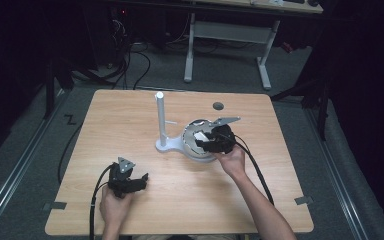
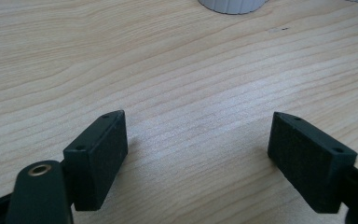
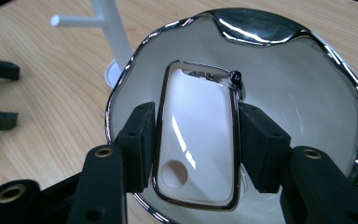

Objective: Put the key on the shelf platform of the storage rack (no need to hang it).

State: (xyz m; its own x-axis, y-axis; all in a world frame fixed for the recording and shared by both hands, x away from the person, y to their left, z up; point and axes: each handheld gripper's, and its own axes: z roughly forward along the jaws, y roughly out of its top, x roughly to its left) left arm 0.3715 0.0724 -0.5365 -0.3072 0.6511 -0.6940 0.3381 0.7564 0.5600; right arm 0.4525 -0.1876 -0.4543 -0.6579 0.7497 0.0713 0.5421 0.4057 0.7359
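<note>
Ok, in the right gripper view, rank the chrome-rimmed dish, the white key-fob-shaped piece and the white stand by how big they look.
1. chrome-rimmed dish, largest by far.
2. white key-fob-shaped piece, clamped between the right gripper pads; it sits nearest the camera, which flatters it.
3. white stand, smallest, but cropped and farther off, so unsure.

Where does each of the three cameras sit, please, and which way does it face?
High view: above the near edge, facing forward and down on the light wooden table; forearms, both claws.
Left gripper view: on the left claw, facing bare tabletop; open jaws.
Right gripper view: on the right claw, gripping a white chrome-rimmed case over the chrome-rimmed white bowl.
Shared: white peg stand.
</note>
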